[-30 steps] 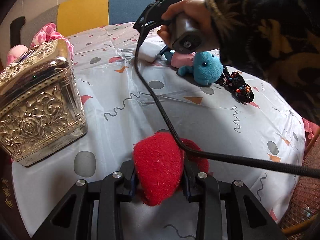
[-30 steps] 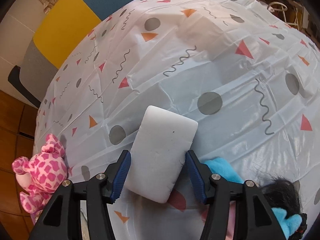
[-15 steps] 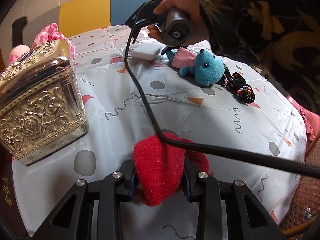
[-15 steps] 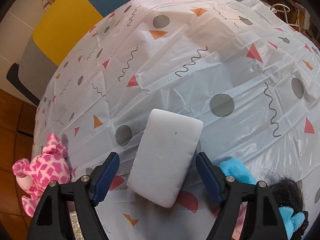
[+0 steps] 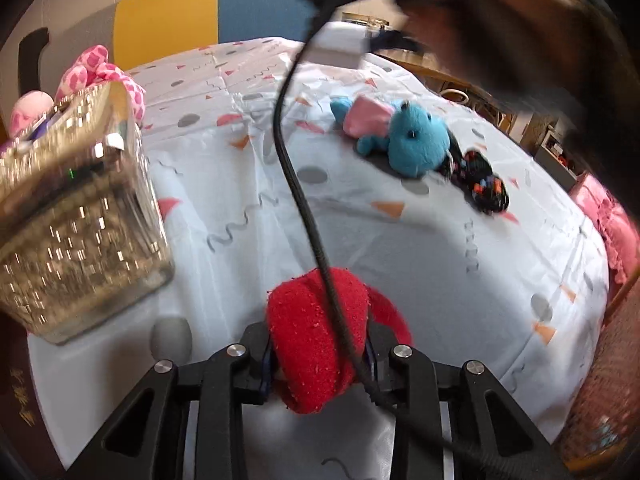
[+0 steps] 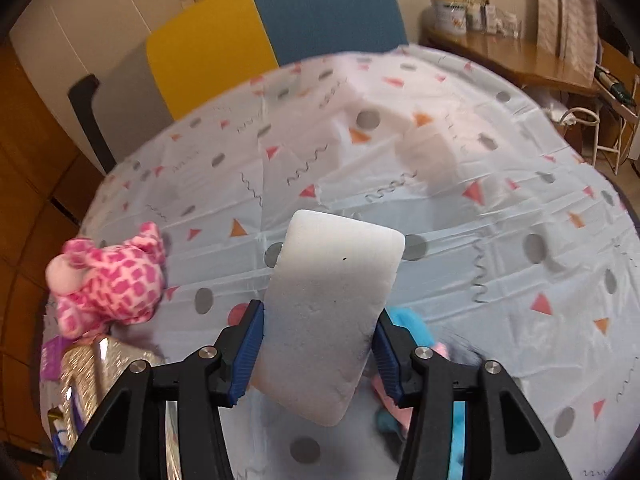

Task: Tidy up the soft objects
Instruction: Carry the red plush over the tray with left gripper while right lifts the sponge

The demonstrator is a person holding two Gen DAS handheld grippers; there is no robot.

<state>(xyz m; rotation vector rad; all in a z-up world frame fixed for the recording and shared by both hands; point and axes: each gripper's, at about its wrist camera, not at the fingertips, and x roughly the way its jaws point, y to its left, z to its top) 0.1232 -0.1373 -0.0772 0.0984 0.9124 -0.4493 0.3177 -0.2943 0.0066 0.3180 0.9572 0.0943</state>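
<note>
Right gripper (image 6: pixel 318 354) has just closed onto the white sponge (image 6: pixel 328 316), long axis pointing ahead; metal box (image 6: pixel 100 376) sits lower-left of it; left gripper (image 5: pixel 318 354) pinches the red plush (image 5: pixel 316 336), nearer that box.

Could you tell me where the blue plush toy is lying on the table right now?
In the left wrist view the blue plush toy lies on the patterned tablecloth toward the right, directly beside a black beaded item and across from the metallic box.
</note>
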